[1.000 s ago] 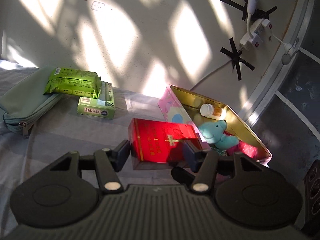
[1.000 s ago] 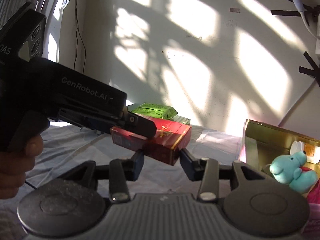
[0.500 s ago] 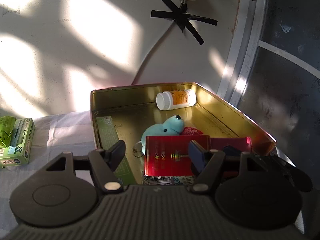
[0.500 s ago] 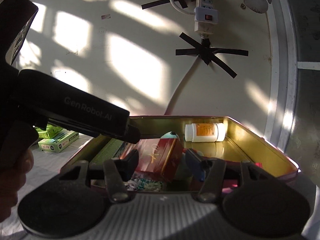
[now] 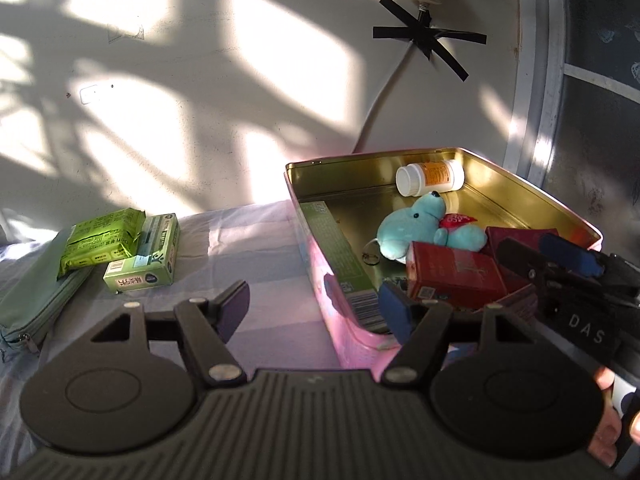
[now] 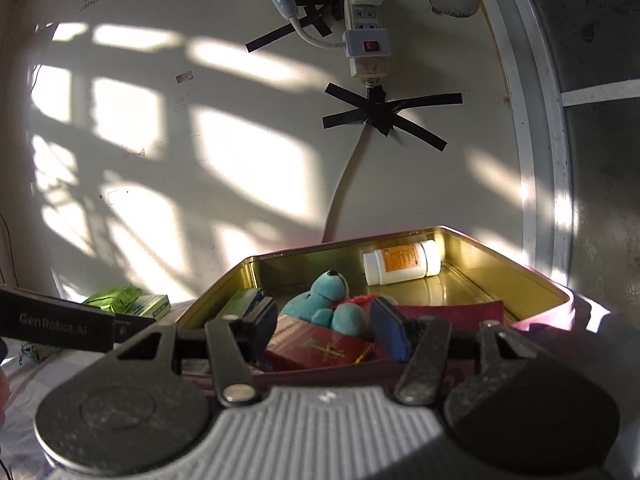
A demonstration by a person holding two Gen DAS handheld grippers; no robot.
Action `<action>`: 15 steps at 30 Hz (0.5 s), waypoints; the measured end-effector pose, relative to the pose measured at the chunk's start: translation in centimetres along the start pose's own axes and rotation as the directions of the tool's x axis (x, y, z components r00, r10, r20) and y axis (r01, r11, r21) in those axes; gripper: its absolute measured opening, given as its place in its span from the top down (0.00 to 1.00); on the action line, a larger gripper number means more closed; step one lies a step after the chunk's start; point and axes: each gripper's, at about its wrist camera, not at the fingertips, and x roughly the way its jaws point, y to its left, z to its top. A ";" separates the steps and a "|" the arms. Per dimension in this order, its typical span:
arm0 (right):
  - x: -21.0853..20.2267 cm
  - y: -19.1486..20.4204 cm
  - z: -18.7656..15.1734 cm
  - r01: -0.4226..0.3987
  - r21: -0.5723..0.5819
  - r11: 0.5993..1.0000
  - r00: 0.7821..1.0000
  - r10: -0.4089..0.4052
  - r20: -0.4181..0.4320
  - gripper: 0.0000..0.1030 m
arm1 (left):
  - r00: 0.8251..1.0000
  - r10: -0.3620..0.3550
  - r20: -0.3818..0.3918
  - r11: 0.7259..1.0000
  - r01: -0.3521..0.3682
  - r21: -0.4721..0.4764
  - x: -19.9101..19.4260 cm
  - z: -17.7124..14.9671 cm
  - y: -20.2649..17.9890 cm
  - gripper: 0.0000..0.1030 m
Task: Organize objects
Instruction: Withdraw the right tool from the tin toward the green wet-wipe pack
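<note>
A gold-lined pink tin [image 5: 316, 240] holds a red box [image 5: 456, 274], a teal plush toy [image 5: 416, 228] and a white pill bottle [image 5: 430, 178]. My left gripper [image 5: 314, 310] is open and empty, at the tin's near left wall. My right gripper [image 6: 324, 332] is open above the red box [image 6: 320, 350], which lies loose in the tin [image 6: 500, 256] beside the plush [image 6: 324, 300]; its fingers [image 5: 560, 254] show in the left wrist view over the tin's right side.
A green packet [image 5: 102, 242], a green carton [image 5: 146, 258] and a grey-green zip pouch [image 5: 34, 300] lie on the cloth to the left. The wall carries a taped cable [image 6: 380, 114] and a power strip [image 6: 366, 32].
The left gripper let go of the red box in the tin and drew back left. The right gripper stays open over the tin.
</note>
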 end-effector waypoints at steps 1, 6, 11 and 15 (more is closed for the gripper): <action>-0.6 0.1 -0.1 -0.004 0.008 1.000 1.000 0.004 0.003 0.48 | 1.000 0.011 0.005 1.000 -0.011 0.006 -0.4 -0.5 0.3 0.29; -3.2 1.0 -0.9 -0.031 0.056 0.998 0.999 0.031 -0.014 0.48 | 0.997 0.068 0.020 0.998 -0.068 0.012 -1.7 -2.1 2.1 0.24; -4.0 2.5 -1.8 -0.062 0.086 0.994 0.996 0.068 -0.063 0.48 | 0.995 0.102 0.000 0.995 -0.102 -0.007 -2.0 -3.9 4.0 0.24; -4.0 4.2 -2.4 -0.073 0.066 0.995 0.993 0.078 -0.086 0.48 | 0.991 0.129 -0.023 0.991 -0.130 -0.026 -2.0 -5.4 5.6 0.24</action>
